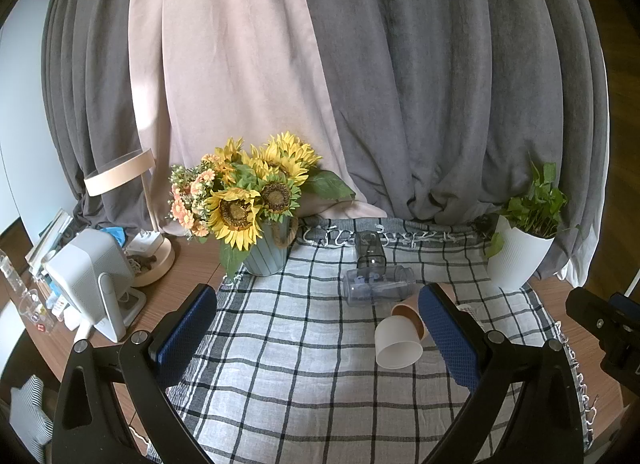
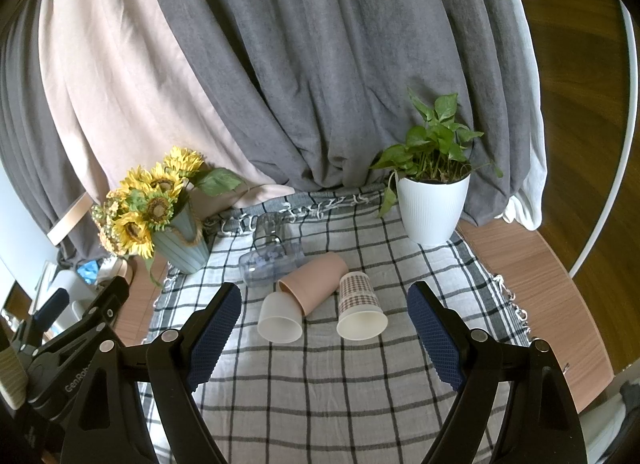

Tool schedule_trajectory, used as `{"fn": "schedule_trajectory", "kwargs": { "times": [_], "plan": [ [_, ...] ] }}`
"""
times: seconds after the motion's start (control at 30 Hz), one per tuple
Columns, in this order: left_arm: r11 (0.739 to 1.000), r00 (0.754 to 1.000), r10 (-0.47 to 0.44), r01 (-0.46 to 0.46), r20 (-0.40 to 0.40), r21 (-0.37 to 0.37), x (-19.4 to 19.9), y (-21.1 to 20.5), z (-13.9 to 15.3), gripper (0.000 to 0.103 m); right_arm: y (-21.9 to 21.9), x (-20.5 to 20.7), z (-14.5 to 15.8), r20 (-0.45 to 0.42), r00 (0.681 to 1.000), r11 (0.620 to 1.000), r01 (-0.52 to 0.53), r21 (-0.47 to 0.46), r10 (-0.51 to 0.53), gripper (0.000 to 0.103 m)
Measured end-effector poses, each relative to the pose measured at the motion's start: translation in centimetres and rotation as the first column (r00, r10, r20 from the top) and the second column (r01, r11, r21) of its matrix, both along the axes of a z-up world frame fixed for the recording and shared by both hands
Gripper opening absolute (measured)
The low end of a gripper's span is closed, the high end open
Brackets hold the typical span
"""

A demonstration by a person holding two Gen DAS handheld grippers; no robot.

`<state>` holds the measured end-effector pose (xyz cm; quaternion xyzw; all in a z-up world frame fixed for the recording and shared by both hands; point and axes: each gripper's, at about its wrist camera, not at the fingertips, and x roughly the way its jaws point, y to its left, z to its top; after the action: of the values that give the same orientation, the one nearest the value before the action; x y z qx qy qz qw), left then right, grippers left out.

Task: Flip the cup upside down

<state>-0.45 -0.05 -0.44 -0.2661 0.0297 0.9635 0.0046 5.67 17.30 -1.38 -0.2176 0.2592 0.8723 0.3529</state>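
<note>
Several cups lie on their sides on a checked cloth (image 2: 320, 392). A frosted white cup (image 2: 279, 319) lies mouth toward me, also in the left wrist view (image 1: 398, 342). A pink cup (image 2: 314, 282) lies behind it. A plaid paper cup (image 2: 360, 308) lies to its right. A clear tumbler (image 2: 272, 260) lies further back, with a dark glass cup (image 1: 370, 250) behind it. My right gripper (image 2: 324, 320) is open and empty, just in front of the cups. My left gripper (image 1: 318, 314) is open and empty; its right finger hides part of the pink cup (image 1: 410, 316).
A sunflower vase (image 1: 266, 252) stands at the cloth's back left. A white potted plant (image 2: 432, 207) stands at the back right. A lamp (image 1: 154, 260) and a white device (image 1: 90, 276) sit on the wooden table (image 2: 532, 276) to the left. Curtains hang behind.
</note>
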Motion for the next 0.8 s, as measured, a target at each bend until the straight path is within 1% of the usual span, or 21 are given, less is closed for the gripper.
{"fn": "schedule_trajectory", "kwargs": {
  "times": [0.8],
  "plan": [
    [1.0,1.0,-0.017,0.017,-0.002,-0.006,-0.03,0.15,-0.17,0.103,-0.24,-0.5,0.24,0.001,1.0,1.0,0.0,0.001,0.0,0.085]
  ]
}}
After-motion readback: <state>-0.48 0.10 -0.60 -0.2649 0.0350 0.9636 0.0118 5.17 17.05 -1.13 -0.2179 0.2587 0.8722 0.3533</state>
